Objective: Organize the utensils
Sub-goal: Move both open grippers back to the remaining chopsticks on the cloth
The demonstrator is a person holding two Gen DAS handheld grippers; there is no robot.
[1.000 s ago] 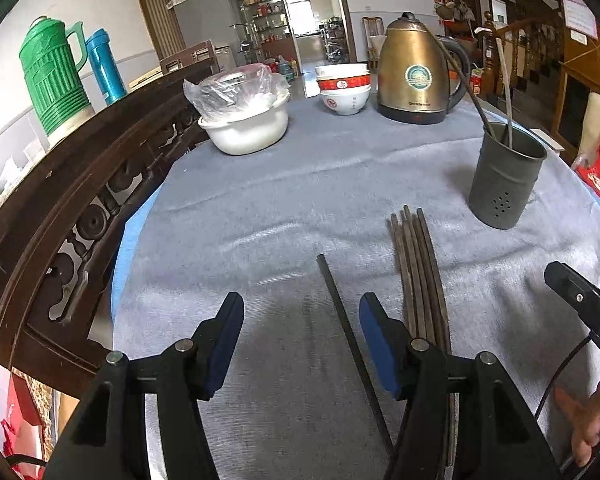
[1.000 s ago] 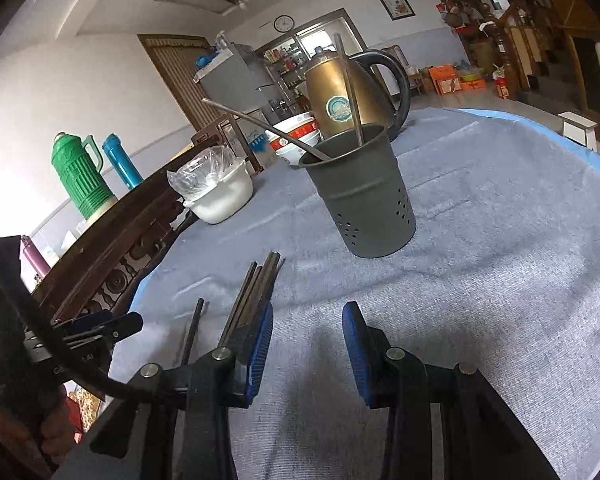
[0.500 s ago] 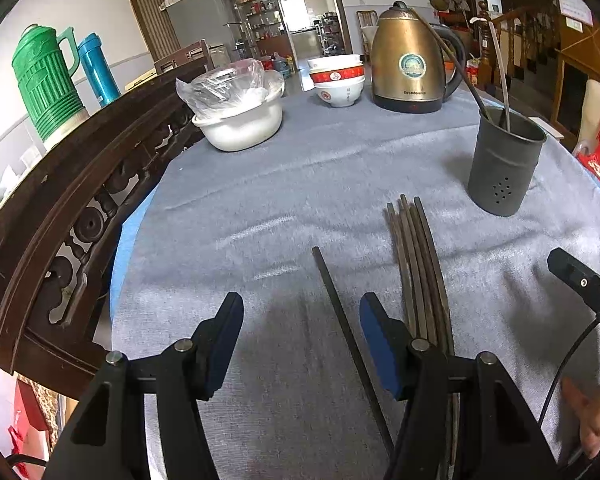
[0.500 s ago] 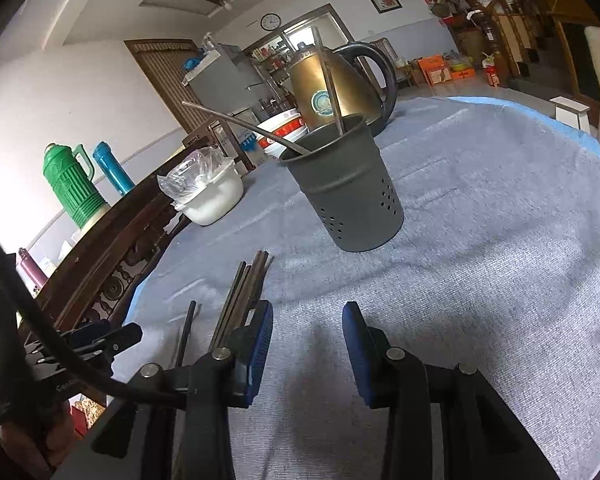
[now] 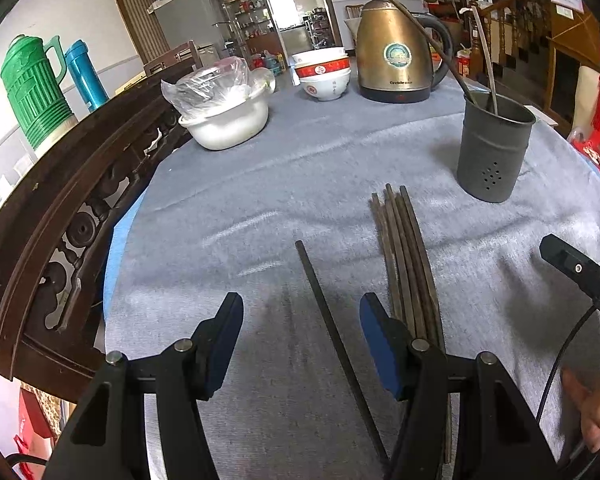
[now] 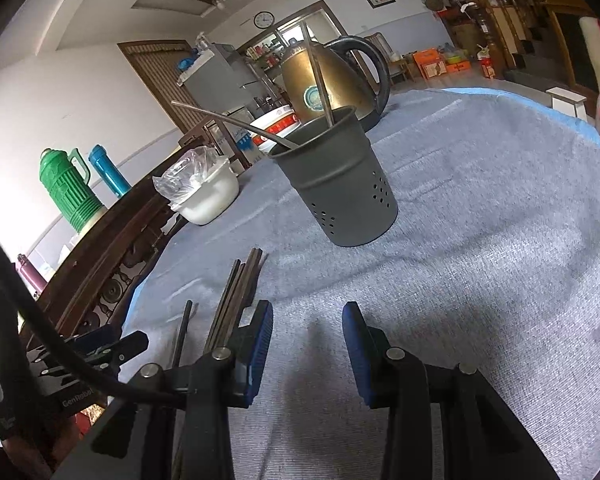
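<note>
A single dark chopstick [image 5: 324,308] lies on the grey tablecloth, running between the jaws of my open left gripper [image 5: 300,316]. A bundle of several brown chopsticks [image 5: 404,256] lies just right of it. A dark grey perforated holder [image 5: 494,148] stands at the right with two utensils in it. In the right wrist view the holder [image 6: 340,188] stands ahead, the bundle [image 6: 240,292] lies to the left, and the single chopstick [image 6: 182,332] lies further left. My right gripper [image 6: 306,328] is open and empty above the cloth.
A brass kettle [image 5: 396,52], stacked red and white bowls [image 5: 326,76] and a white bowl covered with plastic [image 5: 228,112] stand at the back. A dark carved chair back [image 5: 52,216] borders the table's left. Green [image 5: 32,88] and blue flasks [image 5: 86,76] stand beyond it.
Both grippers have shifted a little over the cloth, with the holder sliding in both views. Both stay open and nothing was picked up.
</note>
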